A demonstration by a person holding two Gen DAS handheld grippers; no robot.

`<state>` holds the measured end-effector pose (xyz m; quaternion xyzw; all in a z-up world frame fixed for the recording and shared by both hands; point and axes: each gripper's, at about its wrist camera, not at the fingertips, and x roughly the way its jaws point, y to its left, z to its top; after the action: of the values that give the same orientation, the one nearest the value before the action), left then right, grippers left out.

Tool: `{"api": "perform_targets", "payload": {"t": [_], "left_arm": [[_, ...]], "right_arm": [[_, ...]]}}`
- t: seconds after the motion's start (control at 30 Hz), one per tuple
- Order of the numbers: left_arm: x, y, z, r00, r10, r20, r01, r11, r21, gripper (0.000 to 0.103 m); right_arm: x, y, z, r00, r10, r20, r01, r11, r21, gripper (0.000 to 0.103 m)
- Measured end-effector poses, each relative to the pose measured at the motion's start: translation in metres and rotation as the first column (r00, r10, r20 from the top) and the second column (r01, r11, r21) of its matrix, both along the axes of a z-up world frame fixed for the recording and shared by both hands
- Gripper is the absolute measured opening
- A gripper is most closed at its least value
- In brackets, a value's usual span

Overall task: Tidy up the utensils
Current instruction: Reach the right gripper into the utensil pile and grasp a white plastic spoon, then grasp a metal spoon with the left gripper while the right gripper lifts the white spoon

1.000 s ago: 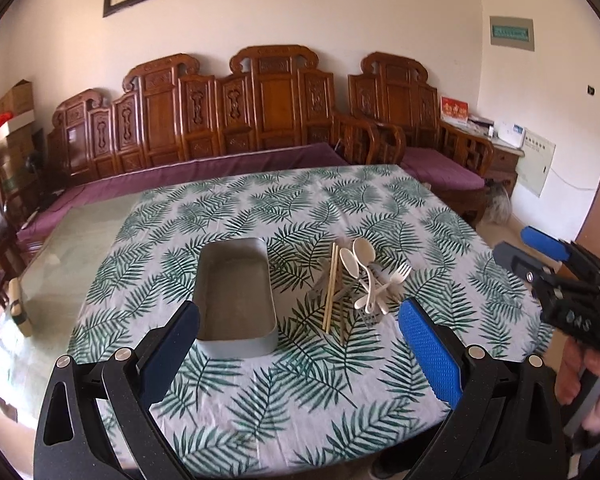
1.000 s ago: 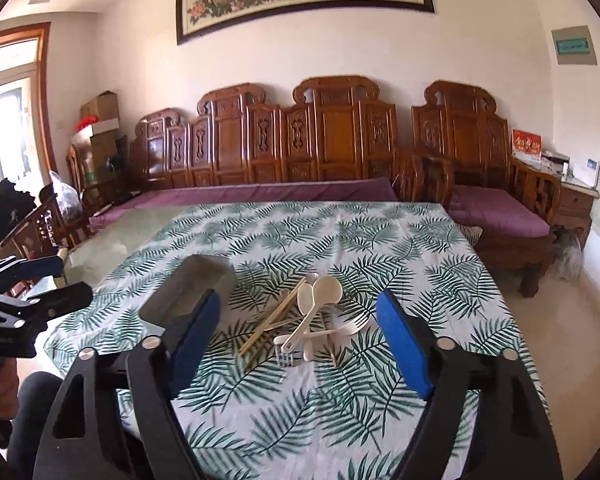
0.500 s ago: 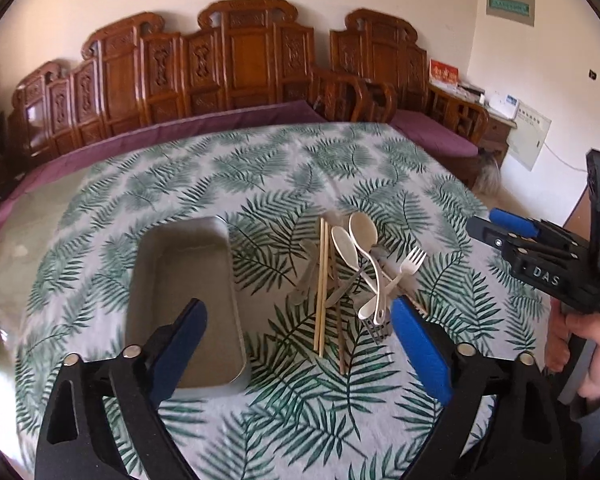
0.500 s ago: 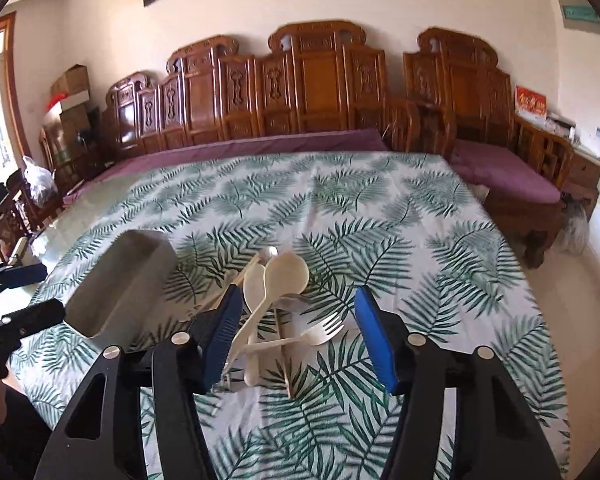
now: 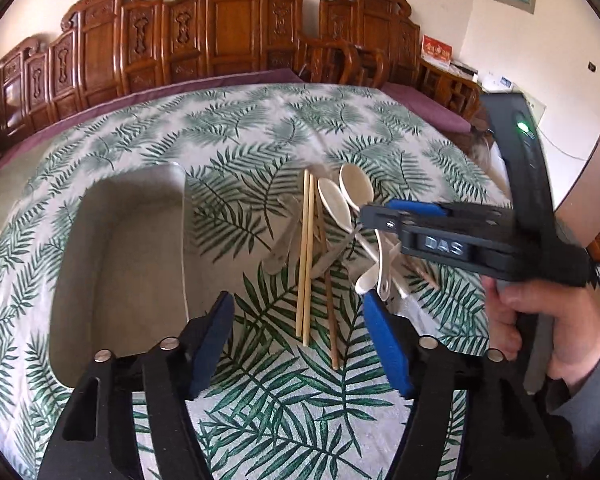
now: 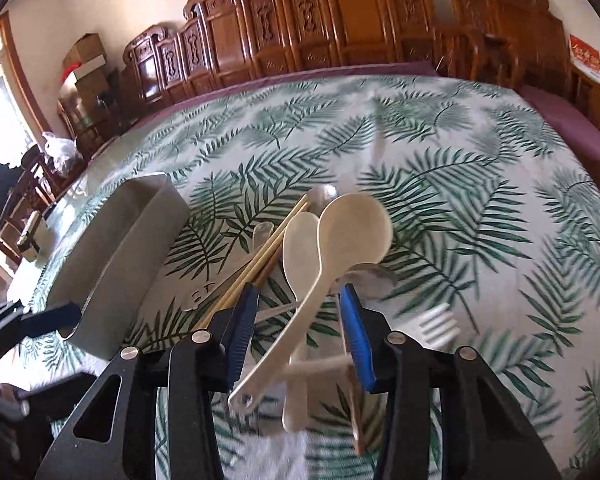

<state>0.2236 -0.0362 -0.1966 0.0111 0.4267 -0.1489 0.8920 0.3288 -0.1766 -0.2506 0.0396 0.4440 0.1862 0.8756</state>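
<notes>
A pile of utensils lies on the leaf-print tablecloth [image 5: 340, 120]: two cream spoons [image 5: 336, 208] [image 6: 352, 236], pale chopsticks [image 5: 306, 256] [image 6: 259, 264], a white fork [image 6: 438, 324] and some metal pieces. A grey rectangular tray [image 5: 127, 264] [image 6: 115, 252] sits left of the pile. My right gripper [image 6: 297, 328] is open, low over the pile, its fingers either side of the spoon handles; it also shows in the left wrist view [image 5: 404, 216]. My left gripper [image 5: 300, 340] is open, above the near ends of the chopsticks.
Carved wooden benches [image 5: 227, 28] with purple cushions stand behind the table. Boxes and a cluttered stand [image 6: 79, 76] are at far left. A side cabinet [image 5: 452, 76] stands at right by the wall.
Both grippers have moved forward and down toward the utensil pile. The right gripper's jaws have narrowed and now straddle the spoon handles. The left gripper has also narrowed.
</notes>
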Motion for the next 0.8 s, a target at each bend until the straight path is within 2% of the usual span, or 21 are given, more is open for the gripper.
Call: {"api": "perform_targets", "payload": {"t": [0.07, 0.23, 0.4, 0.5, 0.57, 0.6, 0.8], "left_arm": [[0.003, 0.001, -0.006, 1.0, 0.002, -0.02, -0.002, 1.0, -0.004, 0.056], [0.008, 0.0, -0.015, 0.999, 0.002, -0.041, -0.002, 1.0, 0.002, 0.048], [0.009, -0.006, -0.022, 0.998, -0.008, -0.059, 0.008, 1.0, -0.001, 0.047], [0.01, -0.015, -0.03, 0.997, -0.025, -0.075, 0.026, 1.0, 0.011, 0.041], [0.011, -0.019, -0.036, 0.996, -0.034, -0.084, 0.035, 0.999, 0.016, 0.039], [0.012, -0.021, -0.038, 0.996, -0.036, -0.088, 0.038, 0.999, 0.018, 0.038], [0.018, -0.028, -0.038, 0.997, -0.041, -0.072, 0.044, 0.998, 0.044, 0.037]], "right_arm": [[0.004, 0.003, -0.007, 1.0, -0.001, -0.022, 0.0, 1.0, -0.017, 0.042], [-0.004, -0.004, -0.012, 0.999, 0.004, -0.054, -0.007, 0.999, -0.052, 0.023], [-0.006, -0.021, -0.014, 0.998, -0.036, -0.058, 0.03, 0.993, -0.114, 0.019], [-0.004, -0.028, -0.017, 0.997, -0.046, -0.062, 0.038, 0.99, -0.134, 0.018], [-0.003, -0.029, -0.018, 0.997, -0.039, -0.061, 0.029, 0.989, -0.144, 0.007], [-0.004, -0.03, -0.018, 0.998, -0.035, -0.058, 0.026, 0.989, -0.148, 0.006], [-0.008, -0.039, -0.004, 1.0, -0.021, -0.015, 0.019, 0.993, -0.12, 0.005]]}}
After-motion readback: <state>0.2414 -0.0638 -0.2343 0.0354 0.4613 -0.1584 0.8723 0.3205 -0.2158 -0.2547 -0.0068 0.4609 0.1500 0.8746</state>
